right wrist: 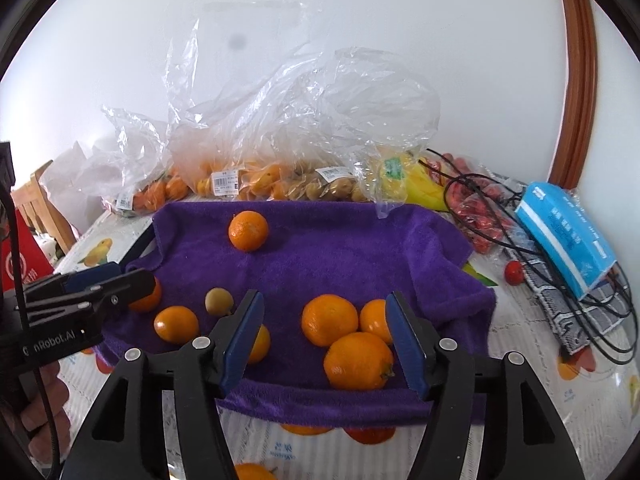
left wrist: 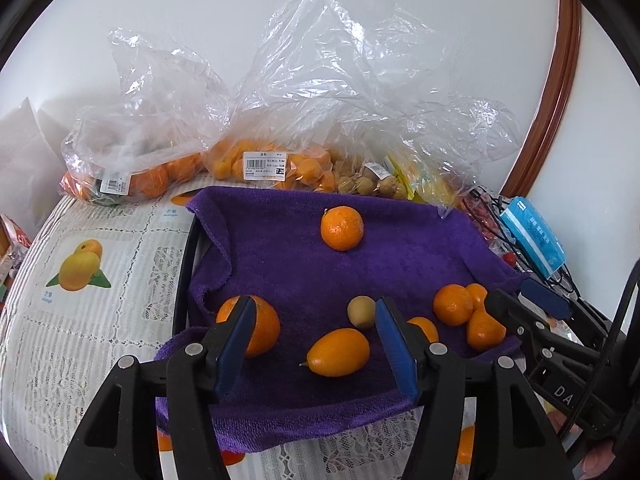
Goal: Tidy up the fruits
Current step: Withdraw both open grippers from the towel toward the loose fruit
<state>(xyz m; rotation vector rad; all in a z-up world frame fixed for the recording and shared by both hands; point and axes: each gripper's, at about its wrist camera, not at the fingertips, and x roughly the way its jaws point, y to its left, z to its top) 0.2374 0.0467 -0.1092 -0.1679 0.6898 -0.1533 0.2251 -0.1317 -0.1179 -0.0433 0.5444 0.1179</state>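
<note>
A purple towel (left wrist: 304, 264) lies on the table with loose fruit on it. In the left wrist view an oval kumquat (left wrist: 338, 353) and a small tan longan (left wrist: 361, 311) lie between my open left gripper's (left wrist: 316, 320) blue fingers; an orange (left wrist: 256, 325) sits behind the left finger, another orange (left wrist: 342, 227) lies far back. In the right wrist view my right gripper (right wrist: 324, 314) is open above the towel (right wrist: 320, 252), with two oranges (right wrist: 330, 319) (right wrist: 358, 360) between its fingers. The left gripper (right wrist: 120, 280) shows at that view's left.
Clear plastic bags of oranges (left wrist: 148, 176), kumquats (left wrist: 272, 164) and longans (left wrist: 372, 186) stand along the white wall behind the towel. A blue tissue pack (right wrist: 564, 232), black cables (right wrist: 500, 216) and a bag of red fruit (right wrist: 476, 216) lie at the right. The tablecloth (left wrist: 100, 300) is fruit-printed.
</note>
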